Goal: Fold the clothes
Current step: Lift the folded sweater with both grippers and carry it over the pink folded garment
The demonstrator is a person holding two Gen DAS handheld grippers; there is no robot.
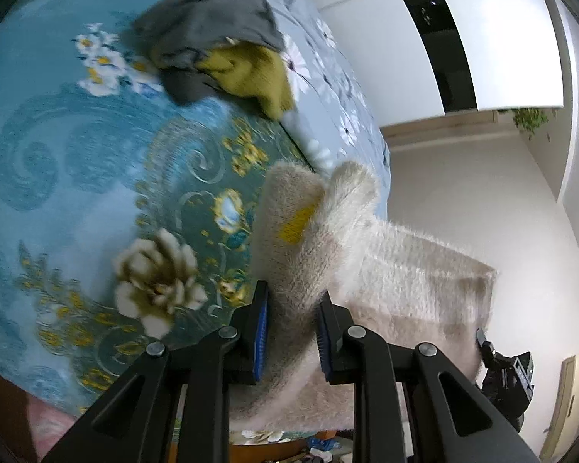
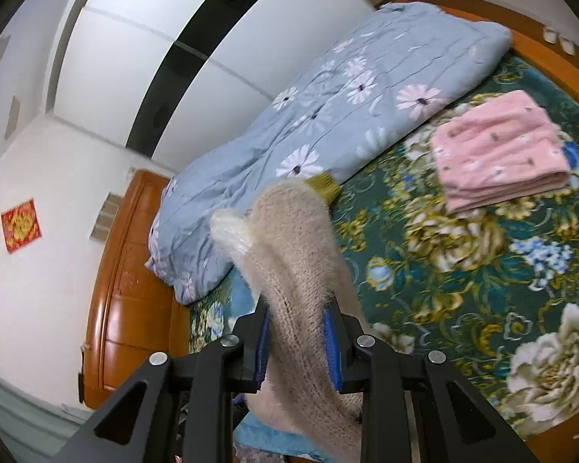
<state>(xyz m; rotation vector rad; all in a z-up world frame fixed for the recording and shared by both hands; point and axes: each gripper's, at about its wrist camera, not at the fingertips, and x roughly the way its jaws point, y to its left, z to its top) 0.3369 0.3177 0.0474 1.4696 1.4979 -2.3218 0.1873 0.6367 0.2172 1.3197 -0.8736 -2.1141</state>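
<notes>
A fuzzy cream knitted sweater (image 1: 397, 281) hangs stretched between both grippers above the floral bedspread (image 1: 77, 162). My left gripper (image 1: 293, 332) is shut on one bunched edge, where a yellow label (image 1: 295, 222) shows. The right gripper (image 1: 501, 366) shows at the sweater's far corner in the left wrist view. In the right wrist view my right gripper (image 2: 299, 343) is shut on the cream sweater (image 2: 297, 247), which sticks up between the blue pads.
A grey garment (image 1: 208, 34) and a mustard-yellow one (image 1: 251, 73) lie heaped on the bed. A folded pink cloth (image 2: 501, 150) sits on the bedspread (image 2: 463, 270). A rolled light-blue floral quilt (image 2: 308, 127) lies along the wall side. A wooden bed frame (image 2: 127, 289) and white wardrobe (image 2: 166, 65) stand beyond.
</notes>
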